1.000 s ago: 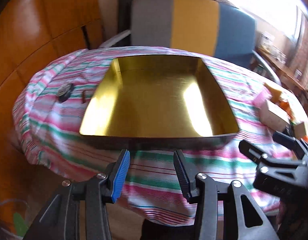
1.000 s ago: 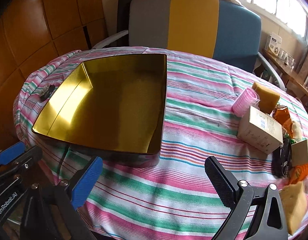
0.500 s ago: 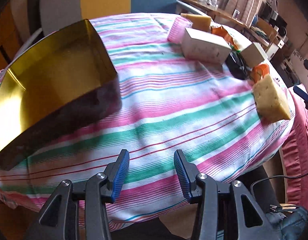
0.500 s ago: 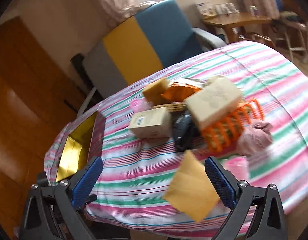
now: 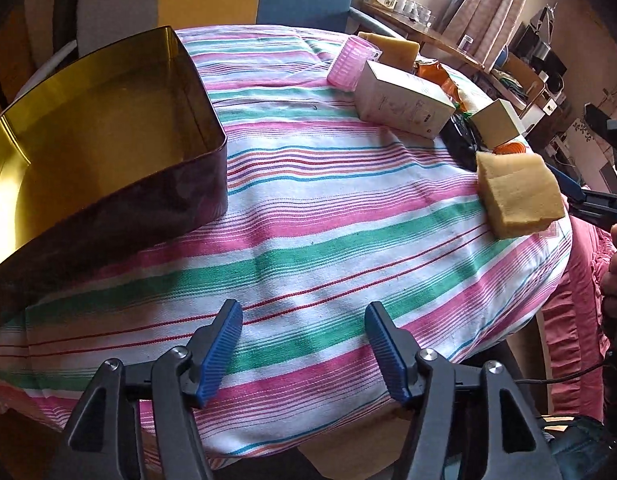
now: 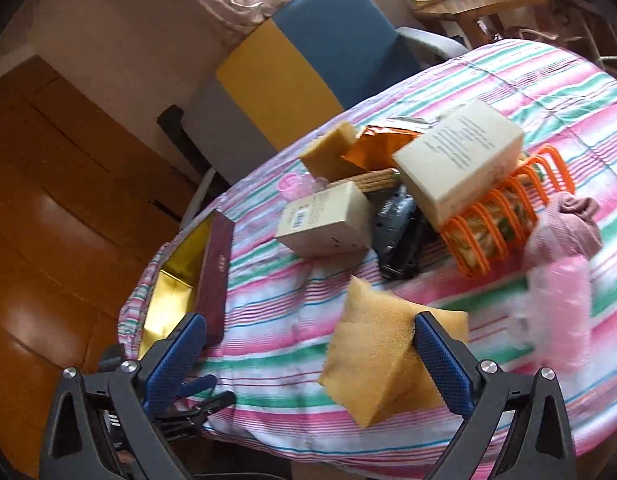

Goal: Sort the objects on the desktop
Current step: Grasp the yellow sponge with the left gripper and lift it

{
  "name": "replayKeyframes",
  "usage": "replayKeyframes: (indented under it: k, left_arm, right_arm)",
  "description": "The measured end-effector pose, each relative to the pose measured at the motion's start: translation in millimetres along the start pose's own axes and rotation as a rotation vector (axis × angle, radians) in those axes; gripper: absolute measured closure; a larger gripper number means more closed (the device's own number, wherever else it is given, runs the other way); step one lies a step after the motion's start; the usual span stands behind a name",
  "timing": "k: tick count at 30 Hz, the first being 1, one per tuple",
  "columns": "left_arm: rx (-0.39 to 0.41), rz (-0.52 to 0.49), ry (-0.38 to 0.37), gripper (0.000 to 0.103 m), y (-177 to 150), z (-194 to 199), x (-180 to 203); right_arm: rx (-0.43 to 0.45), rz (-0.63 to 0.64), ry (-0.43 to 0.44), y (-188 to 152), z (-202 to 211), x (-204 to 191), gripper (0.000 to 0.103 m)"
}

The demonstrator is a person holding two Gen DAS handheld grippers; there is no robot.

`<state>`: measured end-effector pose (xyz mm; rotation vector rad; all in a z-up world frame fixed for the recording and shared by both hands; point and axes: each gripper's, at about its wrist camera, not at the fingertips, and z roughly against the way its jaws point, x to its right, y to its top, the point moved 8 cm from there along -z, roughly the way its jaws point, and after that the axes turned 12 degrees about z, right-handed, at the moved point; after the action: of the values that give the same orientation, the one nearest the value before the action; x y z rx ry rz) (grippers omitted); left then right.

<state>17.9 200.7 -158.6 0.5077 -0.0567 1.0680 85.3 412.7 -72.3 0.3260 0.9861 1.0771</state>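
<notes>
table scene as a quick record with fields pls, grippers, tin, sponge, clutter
left gripper: open, empty, over the near edge of the striped tablecloth
right gripper: open, near sponge partly between its fingers, no grip visible
gold tin: on the cloth's left side, nothing visible inside
near sponge position: at the table's near right edge
clutter pile: two pale boxes, orange rack, black item, second sponge, pink cup
sorted so far: nothing seen in the tin
</notes>
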Motion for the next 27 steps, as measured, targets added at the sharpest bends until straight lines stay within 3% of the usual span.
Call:
replayKeyframes:
  k: [5,12,16,21,27]
  left_arm:
    - [0.001,0.024,-0.029,0.036,0,0,-2]
    - [0.008,0.065,-0.081,0.035,2,2,-2]
    - [0.034,0.076,-0.071,0.037,6,9,-2]
    - [0.07,0.046,-0.14,0.039,18,29,22]
    - [0.038,-0.1,-0.267,0.039,30,42,97]
  right_arm:
    - [-0.032,0.032,0.13,4,-21,-30,0.0]
    - [-0.074,0.101,0.177,3,-53,-63,0.0]
    - [-0.048,0.127,0.183,9,-38,-69,0.0]
    - [0.012,0.091,0.122,18,3,-41,0.0]
    - [0.071,0.058,-0.069,17,60,10,0.0]
